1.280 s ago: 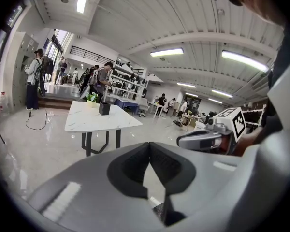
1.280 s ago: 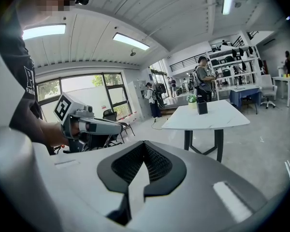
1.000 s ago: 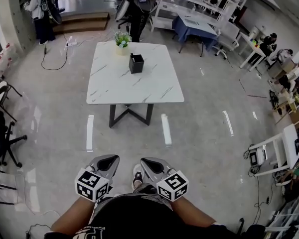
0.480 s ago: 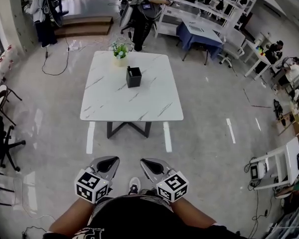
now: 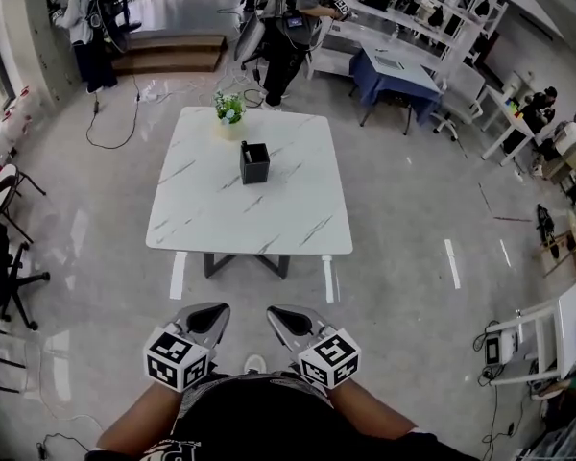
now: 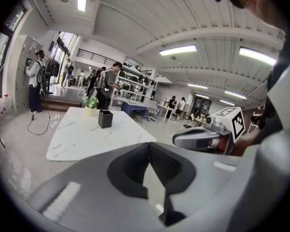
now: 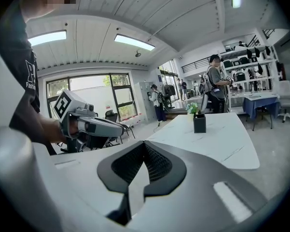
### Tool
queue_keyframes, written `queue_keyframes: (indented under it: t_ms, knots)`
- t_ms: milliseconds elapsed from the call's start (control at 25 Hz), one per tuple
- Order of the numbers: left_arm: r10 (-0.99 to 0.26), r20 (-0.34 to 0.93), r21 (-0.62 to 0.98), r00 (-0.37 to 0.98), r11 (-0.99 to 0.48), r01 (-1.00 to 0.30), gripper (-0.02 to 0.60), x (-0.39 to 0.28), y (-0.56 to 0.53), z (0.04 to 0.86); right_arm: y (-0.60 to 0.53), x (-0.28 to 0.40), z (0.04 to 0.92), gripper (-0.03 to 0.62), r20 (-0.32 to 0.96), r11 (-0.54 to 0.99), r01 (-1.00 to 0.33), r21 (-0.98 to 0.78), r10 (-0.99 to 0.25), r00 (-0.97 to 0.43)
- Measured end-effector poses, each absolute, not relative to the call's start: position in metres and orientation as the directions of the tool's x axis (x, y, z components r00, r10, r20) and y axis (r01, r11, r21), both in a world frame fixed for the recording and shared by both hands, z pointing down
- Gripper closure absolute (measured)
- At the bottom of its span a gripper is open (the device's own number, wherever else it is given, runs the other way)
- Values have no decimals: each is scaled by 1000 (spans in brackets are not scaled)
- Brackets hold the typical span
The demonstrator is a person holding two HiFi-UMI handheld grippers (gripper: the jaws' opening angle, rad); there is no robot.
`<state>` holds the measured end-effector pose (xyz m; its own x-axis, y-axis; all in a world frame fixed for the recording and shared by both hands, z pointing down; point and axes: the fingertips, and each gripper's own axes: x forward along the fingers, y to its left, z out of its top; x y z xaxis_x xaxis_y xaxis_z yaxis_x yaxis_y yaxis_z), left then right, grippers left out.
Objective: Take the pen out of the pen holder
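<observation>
- One black, square pen holder point(image 5: 254, 162) stands on the white table point(image 5: 250, 214), far ahead of both grippers; its pen is too small to see.
- Left gripper point(image 5: 209, 310) and right gripper point(image 5: 284, 314): jaws together, holding nothing.

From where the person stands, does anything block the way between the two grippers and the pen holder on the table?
Nothing visible does. Only floor and bare table lie between the left gripper, the right gripper and the pen holder. The potted plant stands beyond the holder, at the far edge.
</observation>
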<state>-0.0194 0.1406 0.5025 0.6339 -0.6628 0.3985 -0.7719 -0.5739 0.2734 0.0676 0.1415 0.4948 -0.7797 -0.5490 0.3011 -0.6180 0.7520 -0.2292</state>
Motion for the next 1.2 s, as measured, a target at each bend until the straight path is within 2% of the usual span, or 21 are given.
queue_keyframes:
  t_ms: [840, 1200]
  knots:
    - [-663, 443, 257, 603, -551, -794, 525, -4, 110, 511, 111, 85, 515, 595, 306, 743, -600, -298, -521, -797]
    - [-651, 423, 273, 631, -572, -773, 525, -3, 83, 514, 89, 88, 518, 594, 325, 727, -626, -283, -541, -775]
